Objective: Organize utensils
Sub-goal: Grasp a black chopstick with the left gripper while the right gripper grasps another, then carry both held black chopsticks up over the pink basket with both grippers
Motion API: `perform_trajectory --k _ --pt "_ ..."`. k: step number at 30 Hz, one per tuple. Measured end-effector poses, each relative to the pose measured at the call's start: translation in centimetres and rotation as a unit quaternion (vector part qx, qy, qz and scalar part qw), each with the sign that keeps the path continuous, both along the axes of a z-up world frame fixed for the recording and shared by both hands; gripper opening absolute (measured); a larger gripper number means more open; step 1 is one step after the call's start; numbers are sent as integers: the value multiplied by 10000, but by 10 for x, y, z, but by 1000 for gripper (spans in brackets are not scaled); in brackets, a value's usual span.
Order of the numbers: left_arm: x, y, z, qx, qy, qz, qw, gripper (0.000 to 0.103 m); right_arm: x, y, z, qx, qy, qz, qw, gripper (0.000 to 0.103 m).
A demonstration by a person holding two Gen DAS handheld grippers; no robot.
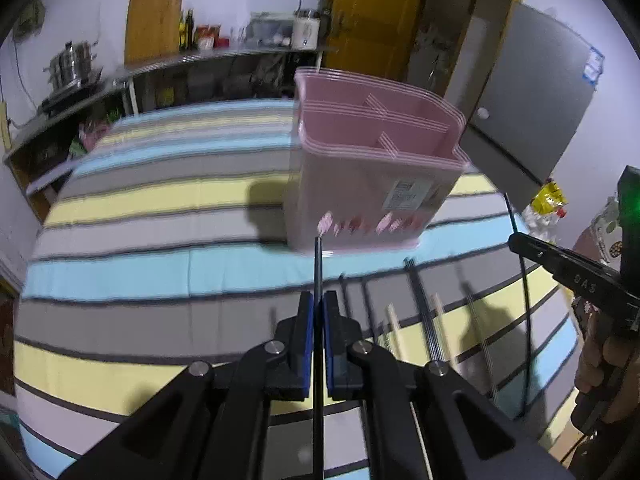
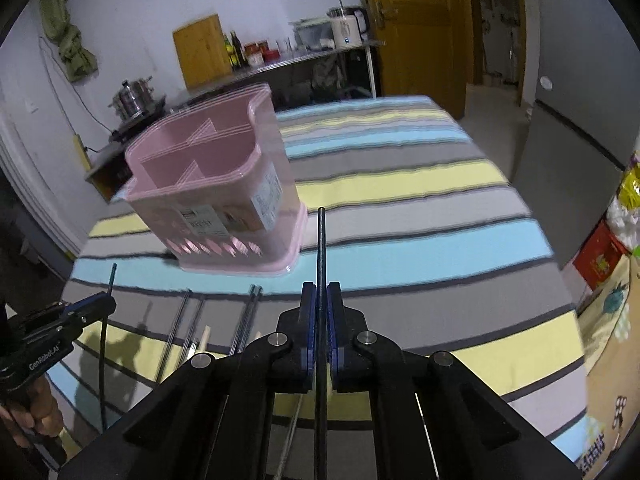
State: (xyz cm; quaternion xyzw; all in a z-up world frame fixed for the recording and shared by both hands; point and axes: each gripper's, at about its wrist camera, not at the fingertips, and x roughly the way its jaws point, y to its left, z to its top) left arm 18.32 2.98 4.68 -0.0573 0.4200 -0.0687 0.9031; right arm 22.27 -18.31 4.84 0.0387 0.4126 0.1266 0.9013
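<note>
A pink utensil holder (image 1: 372, 168) with several compartments stands on the striped cloth; in the right wrist view the holder (image 2: 216, 184) is at the left. My left gripper (image 1: 319, 300) is shut on a black chopstick (image 1: 318, 272) that pokes up past its blue pads, below the holder. My right gripper (image 2: 321, 292) is shut on another black chopstick (image 2: 321, 248), right of the holder. Each gripper shows in the other's view: the right gripper (image 1: 516, 242) with its chopstick, the left gripper (image 2: 108, 304) with its own. Several chopsticks (image 1: 424, 312), dark and pale, lie on the cloth between them.
The striped cloth (image 1: 160, 208) covers a wide surface. A metal counter (image 1: 168, 64) behind it bears pots, bottles, a cutting board and a kettle. A yellow door (image 2: 416, 28) and a grey fridge (image 1: 536, 92) stand beyond. A hand (image 2: 28, 412) holds the left tool.
</note>
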Motion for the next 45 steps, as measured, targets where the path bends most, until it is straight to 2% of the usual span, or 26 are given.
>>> perform_trajectory --k 10,18,26,37,45 --pt "-13 1 63 -49 -549 -183 9983 5 -23 -4 57 117 -541 2 9985 5" --pt "-21 1 86 -59 -682 -246 9974 5 -34 -2 84 170 -778 68 9968 5" --pt "-20 1 100 -138 -711 -262 9970 5 -44 0 96 302 -919 118 9952 5" --pt "-1 6 133 -423 -813 -227 9955 5 -32 17 120 586 -1141 169 9916 5" --pt "24 13 170 -586 -1121 -96 9919 5 -9 32 153 940 -1519 115 9838 5"
